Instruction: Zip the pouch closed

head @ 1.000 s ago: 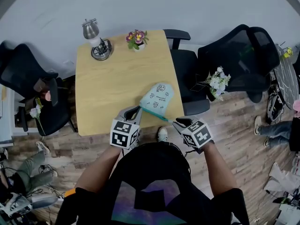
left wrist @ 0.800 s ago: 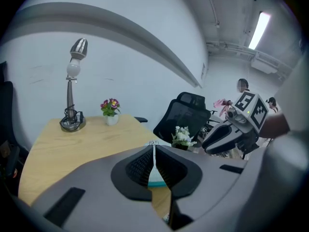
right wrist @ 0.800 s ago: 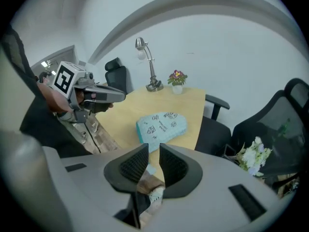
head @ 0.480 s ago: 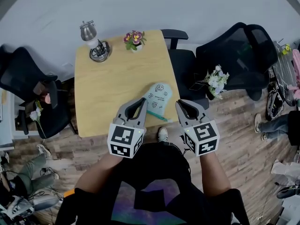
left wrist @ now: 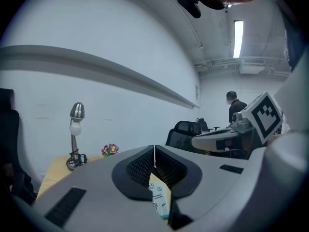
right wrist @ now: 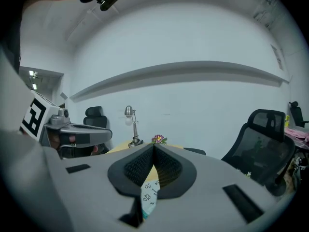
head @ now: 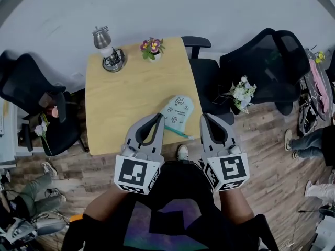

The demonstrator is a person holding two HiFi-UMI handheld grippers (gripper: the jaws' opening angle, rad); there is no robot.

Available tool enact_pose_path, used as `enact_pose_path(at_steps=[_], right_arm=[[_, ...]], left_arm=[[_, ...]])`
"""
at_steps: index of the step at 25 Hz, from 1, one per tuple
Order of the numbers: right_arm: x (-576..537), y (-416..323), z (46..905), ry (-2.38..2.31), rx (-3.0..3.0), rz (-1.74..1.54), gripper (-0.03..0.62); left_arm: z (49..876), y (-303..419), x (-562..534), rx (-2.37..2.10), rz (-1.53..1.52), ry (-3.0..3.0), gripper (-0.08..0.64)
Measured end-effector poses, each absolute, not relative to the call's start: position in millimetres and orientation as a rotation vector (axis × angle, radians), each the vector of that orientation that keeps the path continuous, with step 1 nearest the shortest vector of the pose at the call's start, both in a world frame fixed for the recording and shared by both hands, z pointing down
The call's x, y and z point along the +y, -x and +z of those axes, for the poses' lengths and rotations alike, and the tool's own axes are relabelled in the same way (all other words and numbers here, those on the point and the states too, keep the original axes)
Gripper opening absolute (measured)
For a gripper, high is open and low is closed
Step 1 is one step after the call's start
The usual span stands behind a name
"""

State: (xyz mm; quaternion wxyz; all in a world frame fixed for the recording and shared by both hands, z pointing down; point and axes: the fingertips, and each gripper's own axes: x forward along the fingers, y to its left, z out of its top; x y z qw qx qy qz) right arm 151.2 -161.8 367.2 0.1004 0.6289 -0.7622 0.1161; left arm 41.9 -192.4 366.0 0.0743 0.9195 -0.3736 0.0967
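The pale mint pouch [head: 177,112] with small printed drawings lies flat on the wooden table [head: 120,103], near its front right corner. Its teal zip edge [head: 178,132] faces the person. My left gripper [head: 158,116] is held up in the air just left of the pouch, shut with nothing between its jaws. My right gripper [head: 204,116] hangs just right of the pouch, also shut and empty. In the left gripper view the pouch [left wrist: 160,197] shows below the closed jaws, and in the right gripper view the pouch [right wrist: 149,196] shows the same way.
A silver desk lamp [head: 107,50] stands at the table's far left corner, with a small pot of purple flowers [head: 152,45] beside it. Black office chairs [head: 261,61] stand to the right and another chair [head: 31,103] to the left. White flowers [head: 242,92] sit by the right chair.
Both grippers have come off the pouch's zip edge and risen toward the person, now standing side by side above the table's front edge. The pouch stays on the table.
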Motion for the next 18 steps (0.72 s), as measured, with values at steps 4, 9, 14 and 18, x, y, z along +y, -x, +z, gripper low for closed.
enact_pose_path(at_steps=[4, 9, 14, 18], right_arm=[[-158.4, -148.9, 363.1, -1.888, -2.241, 0.32, 0.015], [-156.3, -145.9, 369.8, -1.904, -2.218, 0.323, 0.014], [-154.6, -144.6, 373.2, -1.913, -2.214, 0.345, 0.014], [-153.9, -144.5, 373.4, -1.917, -2.217, 0.347, 0.014]], left_arm=[[363.8, -38.7, -188.8, -1.134, 0.282, -2.757, 0.012], [367.5, -36.8, -189.4, -1.143, 0.282, -2.751, 0.012], [370.2, -35.1, -189.8, -1.155, 0.284, -2.736, 0.012], [370.8, -37.0, -188.4, -1.15, 0.282, -2.744, 0.012]])
